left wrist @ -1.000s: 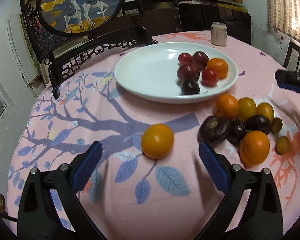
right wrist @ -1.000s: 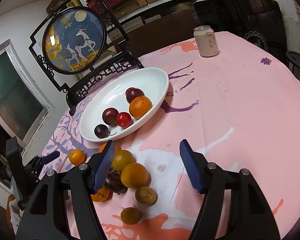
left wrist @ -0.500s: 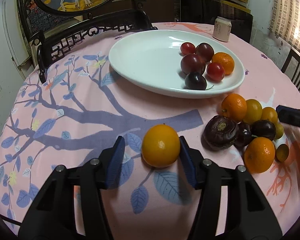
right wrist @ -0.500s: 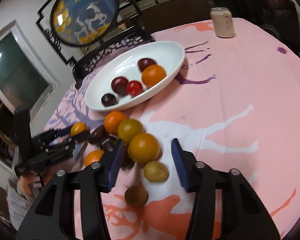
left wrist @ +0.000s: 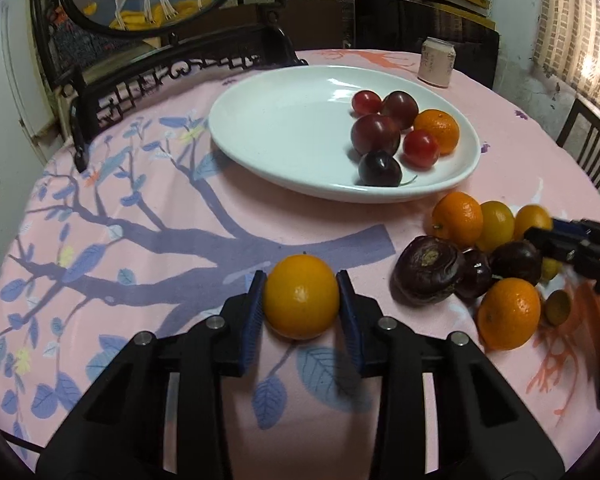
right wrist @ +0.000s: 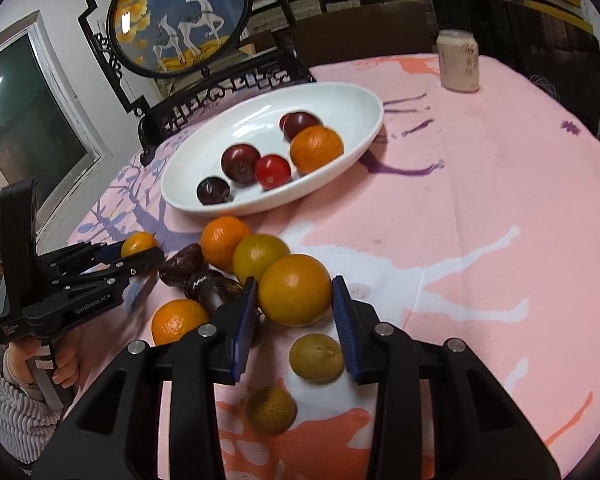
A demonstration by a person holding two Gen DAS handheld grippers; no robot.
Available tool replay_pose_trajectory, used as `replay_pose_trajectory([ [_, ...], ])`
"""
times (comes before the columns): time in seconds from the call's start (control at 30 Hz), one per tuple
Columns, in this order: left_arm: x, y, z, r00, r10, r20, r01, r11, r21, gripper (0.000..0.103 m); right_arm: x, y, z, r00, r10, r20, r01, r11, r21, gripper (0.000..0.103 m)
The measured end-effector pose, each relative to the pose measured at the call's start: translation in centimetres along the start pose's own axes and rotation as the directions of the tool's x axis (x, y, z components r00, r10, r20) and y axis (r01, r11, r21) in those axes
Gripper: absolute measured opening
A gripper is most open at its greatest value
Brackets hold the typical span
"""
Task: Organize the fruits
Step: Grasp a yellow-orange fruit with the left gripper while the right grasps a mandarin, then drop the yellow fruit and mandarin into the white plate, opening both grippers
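Closing on a round yellow-orange citrus fruit [left wrist: 301, 296], the left gripper [left wrist: 301, 306] has both blue pads against the sides of this fruit, which lies alone on the pink tablecloth with blue branch print [left wrist: 140, 240], apart from the other fruits. The right gripper [right wrist: 294, 312] is also closing, around a larger round orange fruit [right wrist: 295, 289] at the near side of the fruit heap [right wrist: 220, 264]; its left pad touches the fruit, the right pad seems just beside it. Under it lie two small brownish-green fruits [right wrist: 317, 358]. Behind the heap stands the white oval ceramic plate [right wrist: 340, 96] with dark plums, red tomatoes and one orange. A pale drink can [right wrist: 459, 60] stands near the far edge of the table.
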State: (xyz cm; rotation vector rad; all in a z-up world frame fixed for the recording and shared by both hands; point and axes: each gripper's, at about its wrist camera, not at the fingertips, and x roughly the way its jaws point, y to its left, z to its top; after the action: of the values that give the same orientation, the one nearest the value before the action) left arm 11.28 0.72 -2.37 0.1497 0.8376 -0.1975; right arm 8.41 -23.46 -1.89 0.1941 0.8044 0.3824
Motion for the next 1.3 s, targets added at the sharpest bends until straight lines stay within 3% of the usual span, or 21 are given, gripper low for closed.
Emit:
replay_pose_trajectory([
  [0.2, -2.2, 1.0, 0.4, 0.998, 0.001, 0.070, 0.002, 0.999, -0.049, 0.036, -1.8, -0.7, 0.8, 0.997, 0.006, 0.075, -0.008, 0.999, 0.033, 0.037],
  [0.37, -3.0, 2.1, 3.5, 0.994, 0.008, 0.107, 0.000, 0.997, -0.075, 0.036, -1.3, -0.6, 3.2, 0.997, 0.014, 0.081, -0.018, 0.999, 0.043, 0.037],
  [0.63, 1.0, 1.7, 9.0, 0.993, 0.071, 0.098, -0.066, 0.996, -0.059, 0.037, 3.3, 0.0, 9.9, 0.995, -0.028, 0.091, 0.024, 0.999, 0.041, 0.038],
  [0.77, 3.1, 1.8, 9.5, 0.995, 0.061, 0.078, -0.055, 0.996, -0.072, 0.045, 6.0, -1.1, 12.4, 0.993, -0.071, 0.091, 0.067, 0.996, 0.053, 0.038],
  [0.83, 3.5, 2.0, 9.3, 0.996, 0.044, 0.076, -0.038, 0.996, -0.076, 0.058, 7.0, -1.8, 12.6, 0.995, -0.055, 0.086, 0.050, 0.997, 0.065, 0.040],
  [1.0, 3.6, 2.4, 9.1, 0.997, 0.023, 0.073, -0.016, 0.996, -0.093, 0.061, 6.7, -2.7, 11.9, 0.997, -0.031, 0.065, 0.026, 0.997, 0.070, 0.043],
  [1.3, 1.5, 2.0, 7.2, 0.994, 0.039, 0.102, -0.030, 0.996, -0.084, 0.068, 2.7, -1.9, 10.1, 0.994, -0.003, 0.111, -0.008, 0.996, 0.090, 0.046],
])
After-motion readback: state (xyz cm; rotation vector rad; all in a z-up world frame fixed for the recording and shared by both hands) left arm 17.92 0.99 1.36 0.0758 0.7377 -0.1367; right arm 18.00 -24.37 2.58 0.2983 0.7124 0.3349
